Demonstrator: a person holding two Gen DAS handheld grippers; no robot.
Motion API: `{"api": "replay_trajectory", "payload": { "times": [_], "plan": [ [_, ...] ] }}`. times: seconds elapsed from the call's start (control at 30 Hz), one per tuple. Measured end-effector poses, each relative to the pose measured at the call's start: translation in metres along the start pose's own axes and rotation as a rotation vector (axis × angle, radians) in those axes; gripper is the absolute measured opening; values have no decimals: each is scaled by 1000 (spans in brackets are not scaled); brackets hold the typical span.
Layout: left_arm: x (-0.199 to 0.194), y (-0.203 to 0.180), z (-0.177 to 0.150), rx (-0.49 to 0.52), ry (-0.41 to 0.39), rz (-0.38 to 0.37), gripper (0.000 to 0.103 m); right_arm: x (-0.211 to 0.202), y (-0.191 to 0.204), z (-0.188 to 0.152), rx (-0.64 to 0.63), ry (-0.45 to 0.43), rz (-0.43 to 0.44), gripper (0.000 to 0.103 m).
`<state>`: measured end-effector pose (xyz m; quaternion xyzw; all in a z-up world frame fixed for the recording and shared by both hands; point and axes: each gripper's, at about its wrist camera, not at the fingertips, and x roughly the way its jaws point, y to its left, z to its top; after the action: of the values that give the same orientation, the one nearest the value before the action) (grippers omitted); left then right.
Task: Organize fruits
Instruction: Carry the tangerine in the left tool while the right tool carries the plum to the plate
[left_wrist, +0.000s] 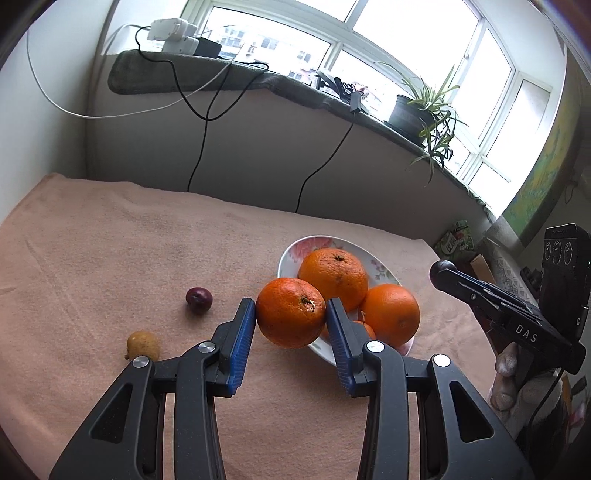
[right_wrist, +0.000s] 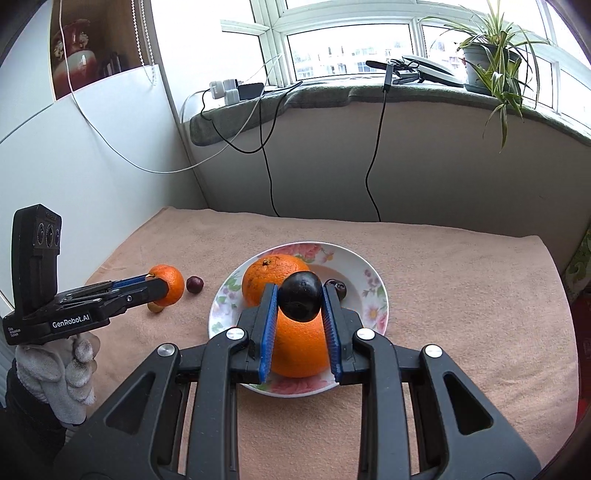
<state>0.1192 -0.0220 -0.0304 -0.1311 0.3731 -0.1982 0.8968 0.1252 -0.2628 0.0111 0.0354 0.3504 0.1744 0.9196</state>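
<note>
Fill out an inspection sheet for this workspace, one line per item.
Surface: pink towel, fully covering the table.
Job's things: two oranges and a small dark fruit on floral plate; small plum and yellow fruit loose on the towel.
Clutter: nothing seen.
Grippers: left tongs shut on an orange; right tongs shut on a dark plum above the plate.
Cables: black and white cords hang from the windowsill.
Surroundings: potted plant, chargers, window.
</note>
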Motion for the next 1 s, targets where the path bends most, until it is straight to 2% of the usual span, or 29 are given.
{"api": "replay_trajectory", "payload": {
  "times": [0.43,1.0],
  "plan": [
    [19,-16,1,29,32,-6,38,17,-26,12,25,15,-18,25],
    [34,-32,1,59,65,-13,38,37,-42,14,69,56,2,25]
  ]
}}
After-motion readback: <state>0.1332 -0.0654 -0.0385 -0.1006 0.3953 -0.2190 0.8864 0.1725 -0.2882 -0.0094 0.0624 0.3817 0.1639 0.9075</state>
